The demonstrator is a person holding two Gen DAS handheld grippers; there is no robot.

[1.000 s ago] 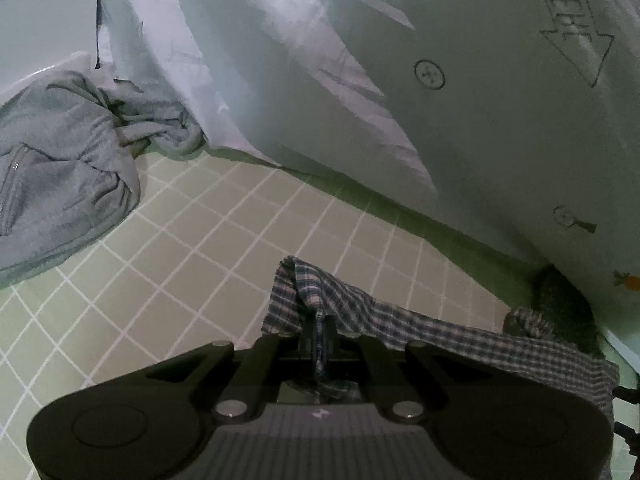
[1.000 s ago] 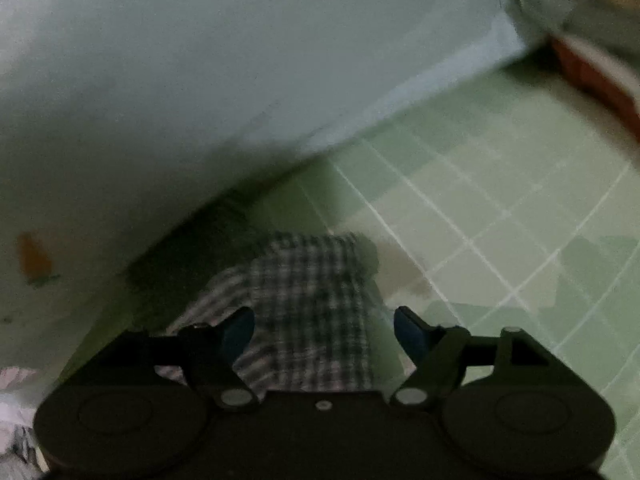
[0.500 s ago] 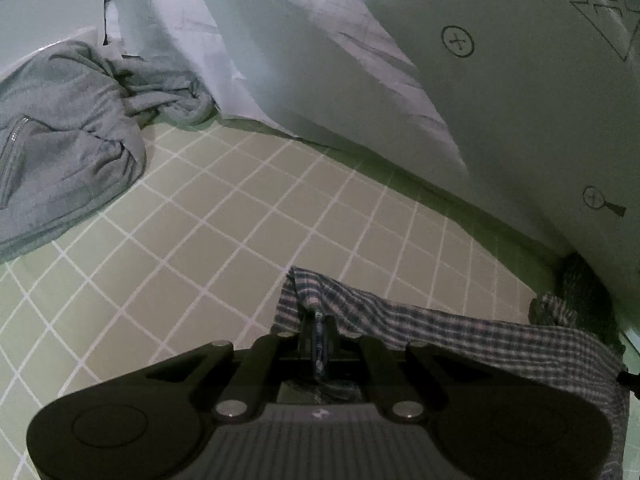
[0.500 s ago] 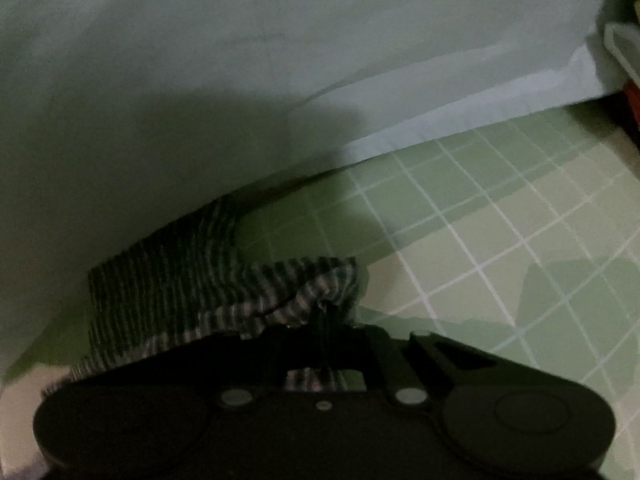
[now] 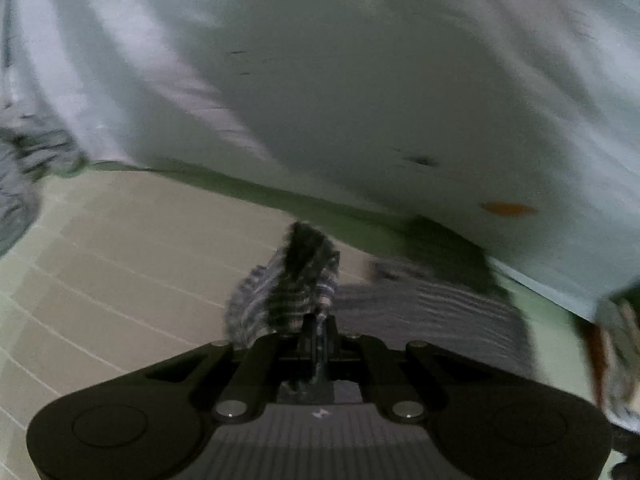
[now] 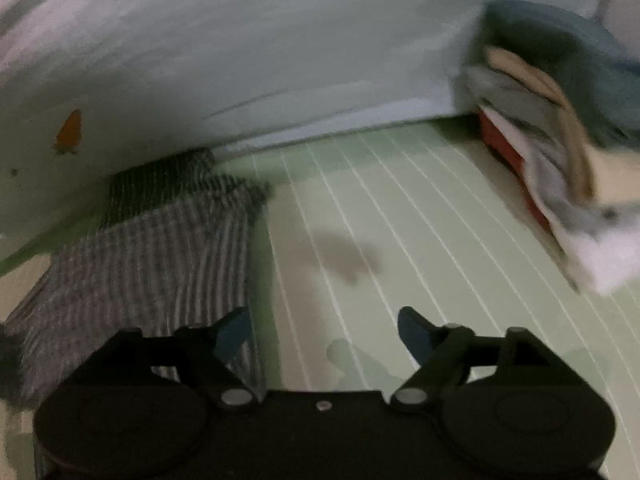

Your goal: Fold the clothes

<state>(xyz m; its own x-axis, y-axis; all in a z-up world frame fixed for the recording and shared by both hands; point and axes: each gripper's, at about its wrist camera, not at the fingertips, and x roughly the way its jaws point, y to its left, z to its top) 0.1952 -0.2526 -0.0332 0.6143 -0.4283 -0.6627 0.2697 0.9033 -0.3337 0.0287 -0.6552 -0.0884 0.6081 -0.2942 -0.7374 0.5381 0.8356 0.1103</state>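
A small checked garment [image 5: 432,308] lies on the green gridded mat [image 5: 132,248], blurred by motion. My left gripper [image 5: 318,328] is shut on a bunched edge of it, the fabric rising between the fingers. In the right wrist view the same checked garment [image 6: 160,256] lies folded to the left of my right gripper [image 6: 324,332]. That gripper's jaws are opening and stand wide, with only bare mat [image 6: 400,216] between the blue fingertips [image 6: 412,330].
A large pale sheet [image 5: 360,80] with small printed marks hangs along the back of the mat. A grey garment [image 5: 20,176] lies at the far left. A stack of folded clothes [image 6: 560,144] sits at the right, by the mat's edge.
The right gripper closed on the checked garment, then let it go and swung right; the clothes stack came into view. The left gripper, still holding the garment's edge, swung sideways and the picture blurred.
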